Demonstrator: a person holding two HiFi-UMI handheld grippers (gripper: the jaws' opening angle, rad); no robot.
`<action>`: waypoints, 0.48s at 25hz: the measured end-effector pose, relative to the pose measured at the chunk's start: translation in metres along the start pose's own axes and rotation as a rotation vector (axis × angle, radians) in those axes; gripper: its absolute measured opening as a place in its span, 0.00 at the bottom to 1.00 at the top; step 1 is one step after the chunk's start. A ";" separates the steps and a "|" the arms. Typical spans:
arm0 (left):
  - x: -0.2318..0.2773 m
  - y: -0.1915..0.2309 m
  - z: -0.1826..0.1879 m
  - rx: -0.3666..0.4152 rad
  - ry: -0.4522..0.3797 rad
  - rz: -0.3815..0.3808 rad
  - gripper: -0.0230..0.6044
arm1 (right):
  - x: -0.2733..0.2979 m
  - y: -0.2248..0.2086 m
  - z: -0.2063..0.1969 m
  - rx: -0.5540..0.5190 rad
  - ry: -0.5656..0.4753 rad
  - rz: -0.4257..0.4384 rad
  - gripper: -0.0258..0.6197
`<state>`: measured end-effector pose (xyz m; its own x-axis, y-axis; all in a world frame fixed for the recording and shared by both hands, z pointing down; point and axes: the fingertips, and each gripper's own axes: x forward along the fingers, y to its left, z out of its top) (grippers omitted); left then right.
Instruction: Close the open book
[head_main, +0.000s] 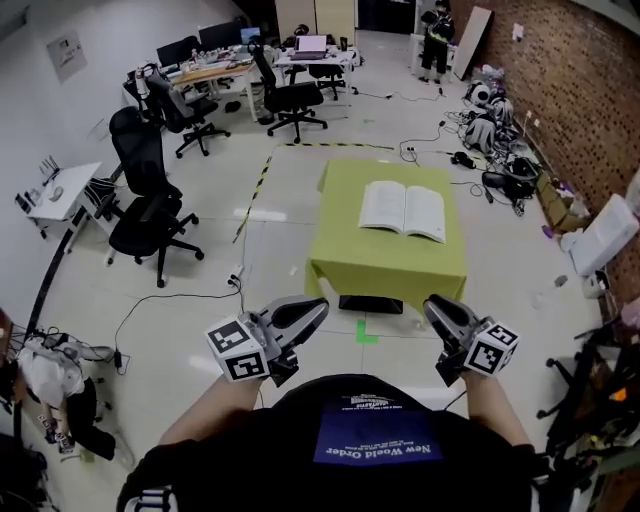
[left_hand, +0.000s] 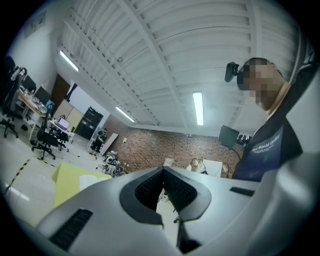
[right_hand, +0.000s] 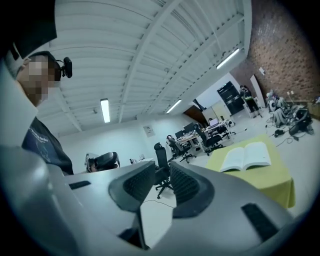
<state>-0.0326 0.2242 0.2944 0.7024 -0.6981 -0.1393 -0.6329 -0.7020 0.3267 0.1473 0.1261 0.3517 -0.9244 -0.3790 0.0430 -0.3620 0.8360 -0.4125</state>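
Note:
The open book (head_main: 403, 210) lies flat, pages up, on a small table with a yellow-green cloth (head_main: 385, 262) ahead of me on the floor. Both grippers are held at chest height, well short of the table and apart from the book. My left gripper (head_main: 318, 305) points toward the table with its fingertips together and nothing in it; in its own view the left gripper (left_hand: 162, 172) shows its pads meeting, with the table's cloth (left_hand: 70, 179) at the left. My right gripper (head_main: 432, 303) (right_hand: 162, 172) has a narrow gap between its pads, empty. The book (right_hand: 247, 156) shows to its right.
Black office chairs (head_main: 150, 215) (head_main: 292, 100) and desks with monitors (head_main: 205, 60) stand left and at the back. Black-yellow tape (head_main: 255, 190) runs along the floor. Cables and bags (head_main: 495, 120) lie by the brick wall. A person (head_main: 437, 40) stands far behind.

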 end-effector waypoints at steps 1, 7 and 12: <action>0.013 0.010 0.005 0.005 -0.009 0.018 0.05 | 0.010 -0.015 0.008 -0.009 0.012 0.024 0.14; 0.076 0.058 0.020 0.007 -0.048 0.131 0.05 | 0.055 -0.090 0.056 -0.032 0.074 0.154 0.16; 0.119 0.094 0.015 -0.008 -0.009 0.142 0.05 | 0.088 -0.140 0.064 -0.013 0.106 0.180 0.17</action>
<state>-0.0135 0.0727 0.2946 0.6029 -0.7915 -0.0999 -0.7231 -0.5951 0.3508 0.1244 -0.0496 0.3547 -0.9816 -0.1795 0.0652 -0.1903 0.8917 -0.4107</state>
